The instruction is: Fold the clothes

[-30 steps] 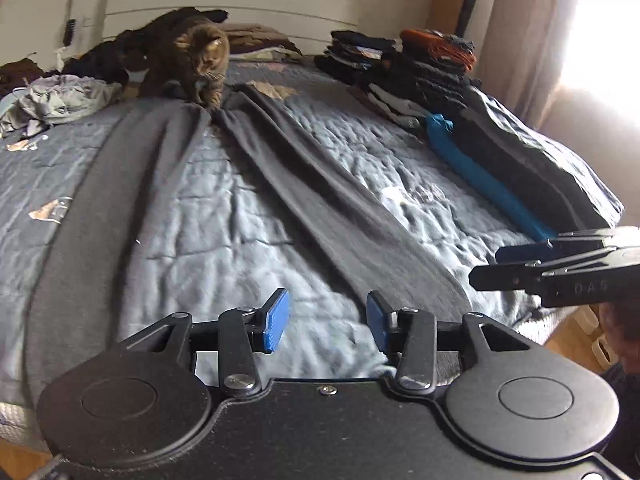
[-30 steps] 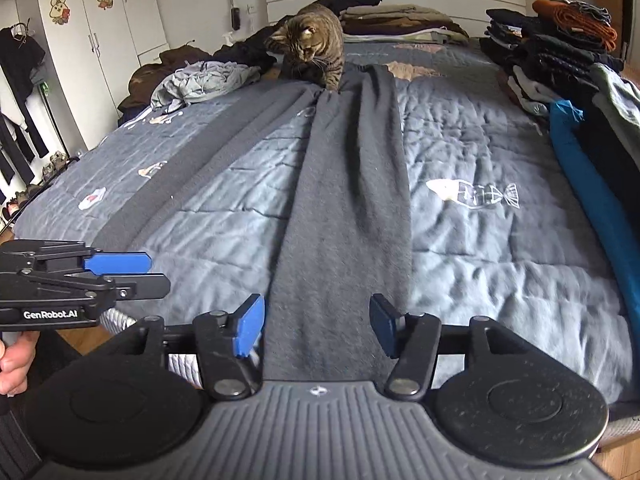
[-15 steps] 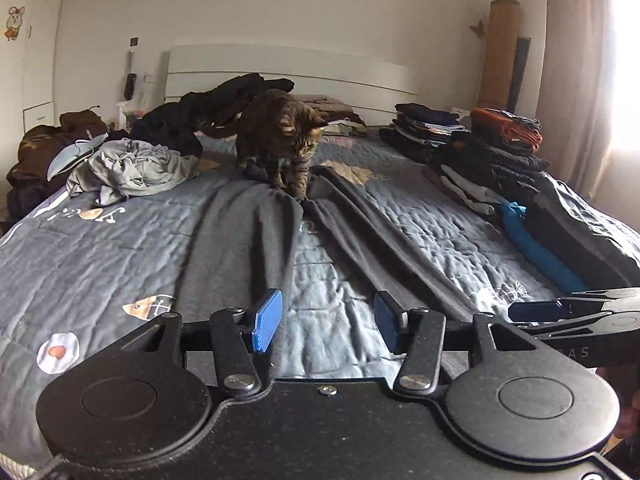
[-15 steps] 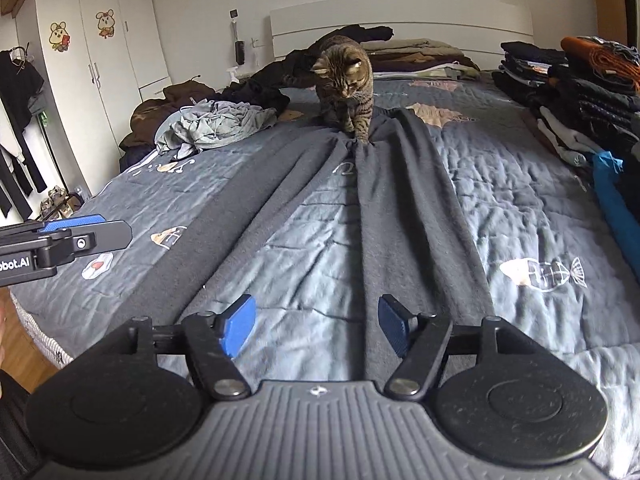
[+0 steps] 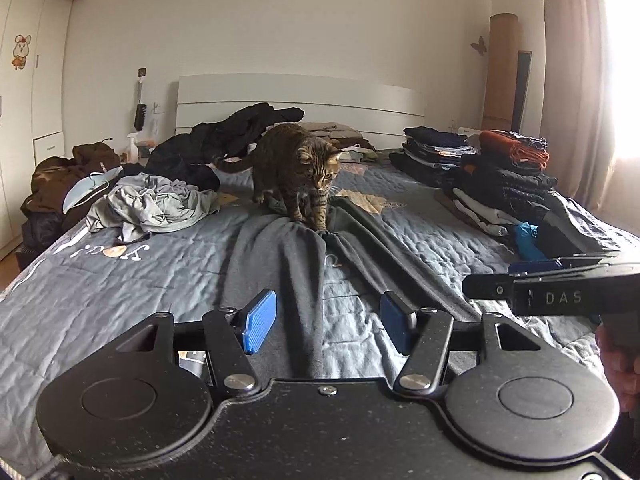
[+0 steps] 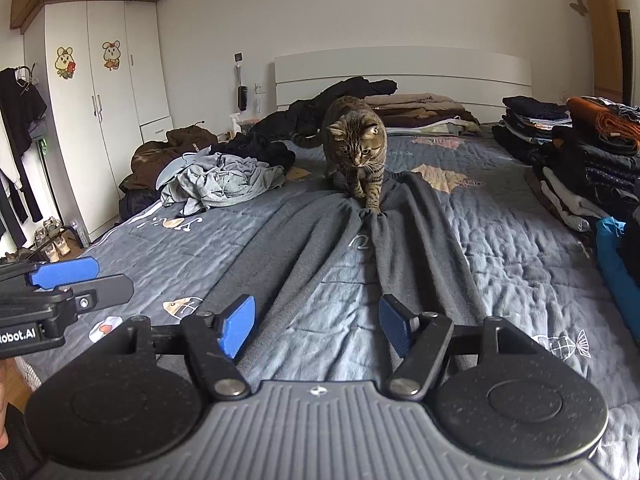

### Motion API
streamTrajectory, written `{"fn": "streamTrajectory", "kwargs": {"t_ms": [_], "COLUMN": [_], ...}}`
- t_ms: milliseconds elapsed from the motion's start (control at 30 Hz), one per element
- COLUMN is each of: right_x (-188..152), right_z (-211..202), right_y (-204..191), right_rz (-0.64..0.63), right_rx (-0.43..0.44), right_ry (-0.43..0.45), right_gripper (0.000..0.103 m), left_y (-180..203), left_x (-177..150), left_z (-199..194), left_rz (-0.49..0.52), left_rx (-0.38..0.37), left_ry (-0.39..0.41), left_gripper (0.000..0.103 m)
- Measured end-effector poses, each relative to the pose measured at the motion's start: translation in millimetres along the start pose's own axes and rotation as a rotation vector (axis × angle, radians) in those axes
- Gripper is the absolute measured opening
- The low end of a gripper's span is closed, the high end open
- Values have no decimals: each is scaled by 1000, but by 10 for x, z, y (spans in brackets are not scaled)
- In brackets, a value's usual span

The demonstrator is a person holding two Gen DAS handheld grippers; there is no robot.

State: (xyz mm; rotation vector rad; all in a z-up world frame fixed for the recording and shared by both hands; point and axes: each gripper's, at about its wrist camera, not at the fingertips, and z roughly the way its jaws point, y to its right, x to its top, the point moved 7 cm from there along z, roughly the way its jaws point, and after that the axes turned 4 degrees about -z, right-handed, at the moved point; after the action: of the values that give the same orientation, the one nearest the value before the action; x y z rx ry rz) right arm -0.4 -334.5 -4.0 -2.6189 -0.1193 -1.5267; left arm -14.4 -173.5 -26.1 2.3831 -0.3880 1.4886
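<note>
Dark grey trousers (image 5: 280, 264) (image 6: 416, 248) lie stretched along the bed, legs spread in a V toward me. A tabby cat (image 5: 298, 172) (image 6: 356, 148) stands on their far end, paws on the bunched waist. My left gripper (image 5: 326, 322) is open over the near end of the left leg, nothing between its blue pads. My right gripper (image 6: 316, 330) is open over the gap between the two legs, also empty. Each gripper shows from the side in the other's view: the right gripper (image 5: 552, 284) and the left gripper (image 6: 60, 284).
The blue-grey quilt (image 6: 520, 264) covers the bed. A crumpled grey garment (image 5: 152, 204) and dark clothes (image 5: 224, 140) lie at the far left. Stacks of folded clothes (image 5: 500, 172) (image 6: 580, 152) line the right side. A white wardrobe (image 6: 108, 100) stands left; a hand (image 5: 620, 356) holds the right gripper.
Both grippers have tilted up and pulled back, so the views now show more of the room. The cat has stepped forward on the trousers' waist. Both grippers stayed open.
</note>
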Motion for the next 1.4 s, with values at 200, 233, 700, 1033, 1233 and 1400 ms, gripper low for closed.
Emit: {"fn": "streamTrajectory", "kwargs": {"t_ms": [200,233,700,1033,1233,1400], "right_x": [73,64,-574,-1301,-1654,-1767], "right_z": [14,12,69,378,524,623], "right_y": [-111,-139,-738,-1162,-1375,-1432], "right_rz": [2,0,3,17,30,36], "right_rx": [10,13,158,244,295,325], "right_ry": [5,3,-162,-351,-445,-482], "right_gripper": [68,68,68,68,68,64], "left_y": [-264,-320,-910,-1174,-1204,-1231], "left_x": [-178,-217,-806,-1419,-1637,-1709], "left_z": [-54,-73,-255,-105,-47,12], "left_rz": [-1,-1,-49,-128,-145,-179], "left_rx": [27,25,66,32,21,28], "left_ry": [-58,-68,-216,-387,-450,-472], "left_gripper": [61,62,63,60,51,50]}}
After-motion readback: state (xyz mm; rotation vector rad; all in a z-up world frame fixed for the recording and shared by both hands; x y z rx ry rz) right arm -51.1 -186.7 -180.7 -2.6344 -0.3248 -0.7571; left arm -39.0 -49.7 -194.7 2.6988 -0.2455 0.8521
